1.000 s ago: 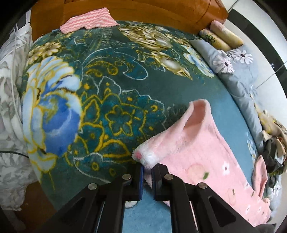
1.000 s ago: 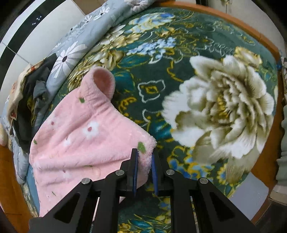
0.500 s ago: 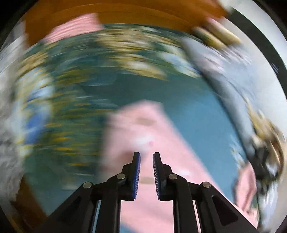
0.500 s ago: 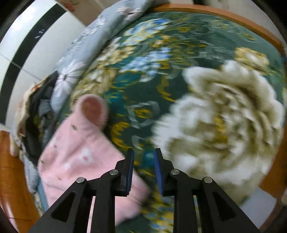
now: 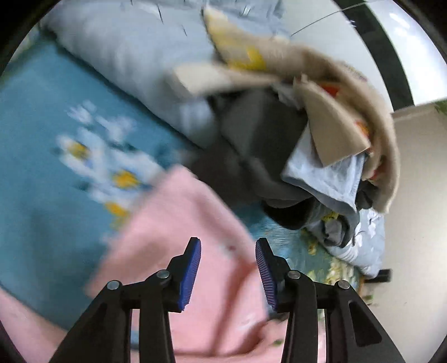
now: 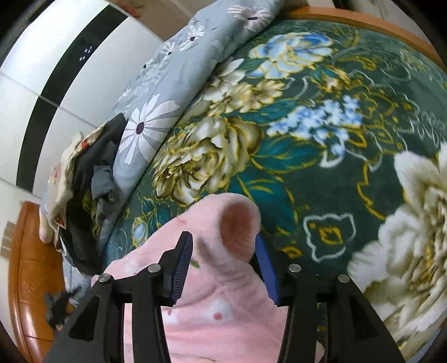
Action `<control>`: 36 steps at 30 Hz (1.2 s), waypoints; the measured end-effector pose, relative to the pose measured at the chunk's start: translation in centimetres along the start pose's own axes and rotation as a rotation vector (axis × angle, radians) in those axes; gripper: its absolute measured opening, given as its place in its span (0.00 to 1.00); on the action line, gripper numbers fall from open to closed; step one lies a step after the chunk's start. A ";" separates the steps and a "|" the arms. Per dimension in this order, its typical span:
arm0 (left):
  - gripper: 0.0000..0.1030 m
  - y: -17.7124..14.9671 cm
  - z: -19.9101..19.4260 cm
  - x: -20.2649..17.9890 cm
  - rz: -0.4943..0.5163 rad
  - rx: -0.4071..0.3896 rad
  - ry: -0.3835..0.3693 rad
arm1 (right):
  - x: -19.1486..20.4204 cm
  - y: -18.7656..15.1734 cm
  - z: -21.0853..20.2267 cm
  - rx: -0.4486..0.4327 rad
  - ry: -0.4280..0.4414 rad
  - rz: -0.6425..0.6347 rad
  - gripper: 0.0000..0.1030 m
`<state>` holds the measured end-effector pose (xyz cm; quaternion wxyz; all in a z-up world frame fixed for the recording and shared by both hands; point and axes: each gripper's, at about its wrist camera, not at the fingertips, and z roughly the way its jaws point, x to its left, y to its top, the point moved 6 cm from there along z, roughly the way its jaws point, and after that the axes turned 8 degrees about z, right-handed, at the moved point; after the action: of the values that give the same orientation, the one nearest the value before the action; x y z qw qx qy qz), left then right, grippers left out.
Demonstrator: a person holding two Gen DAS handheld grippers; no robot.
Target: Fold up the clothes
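Seen from the left wrist, the left tongs (image 5: pixel 227 268) hang spread wide above the pink fleece garment (image 5: pixel 192 251), with nothing between the blue pads (image 5: pixel 191 272); whether the tips touch the fleece cannot be told through the blur. The garment lies on the bed blanket (image 5: pixel 42 156), which here shows teal with pale flowers, and its upper edge runs slantwise from the lower left up toward the middle. Just past that edge, a little to the right, sits a heap of clothes (image 5: pixel 307 134): dark grey cloth underneath, a beige piece with yellow and red print draped on top, a light blue piece hanging at the side. A grey quilt (image 5: pixel 125 55) lies along the far side of the bed, against the wall. Bare blanket is visible left of the garment.

From the right wrist, the right tongs (image 6: pixel 223 268) are also wide apart and holding nothing. The round open cuff of a sleeve (image 6: pixel 237 226) of the same pink garment (image 6: pixel 223 312) lies between the two fingers, the right finger just beside or touching the fleece, the left one a little clear. The clothes heap (image 6: pixel 83 195) sits at the left edge of the bed, next to the grey daisy-print quilt (image 6: pixel 156 111) that runs up along the wall. To the right, the dark green blanket (image 6: pixel 335 181) with its large white and gold flowers stretches bare as far as the wooden bed frame (image 6: pixel 363 19).
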<state>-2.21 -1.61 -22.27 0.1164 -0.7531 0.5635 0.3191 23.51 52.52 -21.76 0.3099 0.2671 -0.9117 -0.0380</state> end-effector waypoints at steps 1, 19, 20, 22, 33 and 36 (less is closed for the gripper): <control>0.45 -0.1 1.0 -0.4 -0.002 0.017 0.024 | 0.3 0.2 0.1 0.001 0.001 -0.003 0.47; 0.03 2.7 -7.0 -1.4 0.175 -0.104 0.067 | 3.5 -0.3 2.3 0.046 0.029 -0.081 0.07; 0.03 3.2 -9.7 -2.0 0.198 -0.160 0.028 | 4.0 -0.1 1.8 0.029 0.037 -0.093 0.07; 0.03 3.6 -16.1 -1.9 0.260 -0.295 0.011 | 4.9 0.5 0.1 -0.020 0.072 -0.112 0.07; 0.03 -2.3 -21.6 23.2 -0.085 -0.334 0.328 | 1.2 -0.5 -0.6 -0.007 0.001 -0.110 0.07; 0.03 -4.2 -19.6 25.9 -0.158 -0.322 0.333 | 0.7 -0.7 -0.1 0.001 -0.027 -0.104 0.07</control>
<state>12.64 -30.71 -23.77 -0.0751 -0.8459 0.4560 0.2661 23.42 51.58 -21.41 0.2949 0.3135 -0.9008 -0.0570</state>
